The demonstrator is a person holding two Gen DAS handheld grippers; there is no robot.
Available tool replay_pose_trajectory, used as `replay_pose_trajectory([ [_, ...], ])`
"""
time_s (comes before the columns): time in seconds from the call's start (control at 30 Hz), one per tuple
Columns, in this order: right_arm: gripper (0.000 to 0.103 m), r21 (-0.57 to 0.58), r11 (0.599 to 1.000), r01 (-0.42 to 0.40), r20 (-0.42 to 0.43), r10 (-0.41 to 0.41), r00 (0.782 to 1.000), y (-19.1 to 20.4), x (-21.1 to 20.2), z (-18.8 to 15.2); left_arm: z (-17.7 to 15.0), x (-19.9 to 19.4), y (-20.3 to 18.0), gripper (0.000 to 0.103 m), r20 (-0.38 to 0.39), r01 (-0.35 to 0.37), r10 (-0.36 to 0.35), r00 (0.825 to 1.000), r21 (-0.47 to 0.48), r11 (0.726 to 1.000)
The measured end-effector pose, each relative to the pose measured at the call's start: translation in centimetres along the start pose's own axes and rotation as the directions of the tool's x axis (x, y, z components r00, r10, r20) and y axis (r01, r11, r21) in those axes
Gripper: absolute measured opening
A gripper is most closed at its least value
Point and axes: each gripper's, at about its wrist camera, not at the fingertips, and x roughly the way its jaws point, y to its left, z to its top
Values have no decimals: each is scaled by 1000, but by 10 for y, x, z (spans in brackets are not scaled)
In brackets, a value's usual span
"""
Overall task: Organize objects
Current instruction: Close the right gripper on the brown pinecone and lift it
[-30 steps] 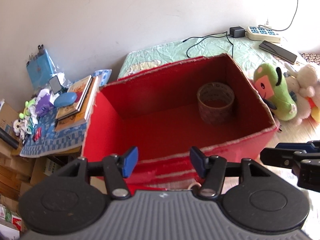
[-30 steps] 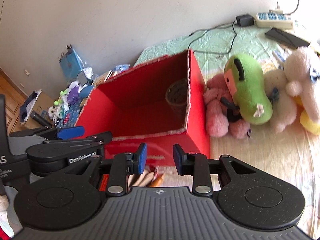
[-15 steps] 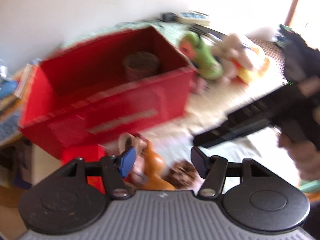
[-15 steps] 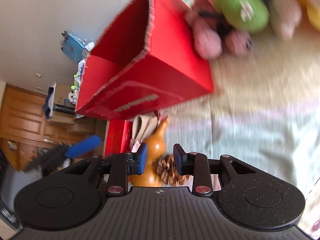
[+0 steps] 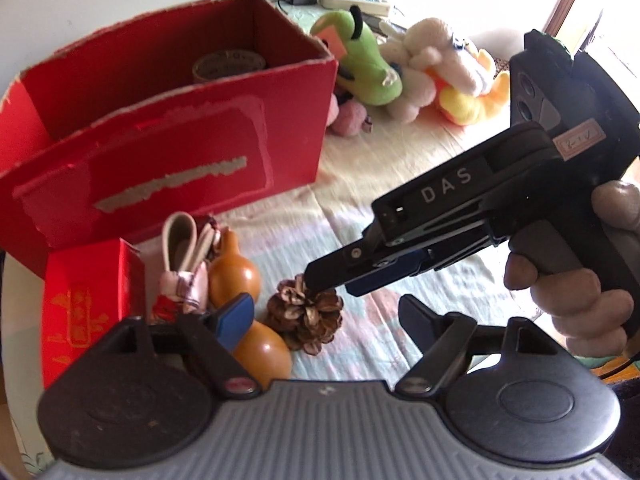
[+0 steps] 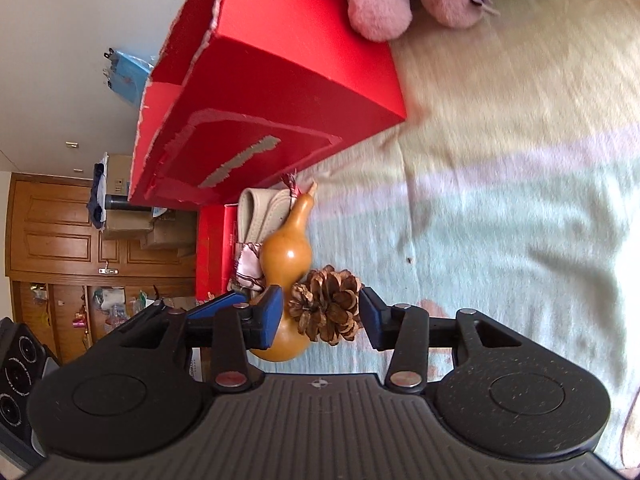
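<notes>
The right gripper (image 6: 320, 316) has its jaws spread and opening, one on each side of the brown, scaly pine cone (image 6: 326, 306) without pressing it. The left gripper (image 5: 326, 314), low over the same spot, also has its jaws wide and opening with nothing gripped. The cone lies on the pale striped bed cover (image 6: 500, 220), touching a smooth orange-brown gourd (image 6: 286, 258). Just beyond stand a small red printed carton (image 5: 86, 304) and a beige strap (image 5: 180, 236). Farther off sits the big open red cardboard box (image 5: 192, 148) holding a brown tape roll (image 5: 228, 65), with green, white and yellow plush toys (image 5: 400, 68) beside it.
</notes>
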Motion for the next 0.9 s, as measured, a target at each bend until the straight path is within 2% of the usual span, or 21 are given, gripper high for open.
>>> replay_pose_trajectory([
  [0.17, 46, 15, 1000, -1, -13, 1, 1000, -4, 9, 0, -2, 5, 4, 77, -12, 26, -26, 1000, -18, 1000],
  [0.33, 48, 34, 999, -1, -17, 1, 1000, -7, 14, 0, -2, 15, 5, 70, -31, 50, -51, 998, -29, 998],
  [0.53, 50, 67, 998, -15, -24, 17, 1000, -13, 16, 0, -1, 20, 10, 70, -26, 43, -44, 999, -46, 998],
  [0.7, 49, 47, 999, -15, -37, 17, 999, -10, 17, 0, 0, 26, 13, 70, -28, 35, -36, 999, -54, 998],
  [0.77, 47, 46, 999, -9, -34, 10, 999, -10, 16, 0, 0, 26, 12, 67, -22, 28, -30, 999, -56, 998],
  [0.9, 47, 58, 998, 6, -21, -5, 1000, -14, 7, 0, 2, 28, 11, 55, -18, 38, -40, 999, -62, 997],
])
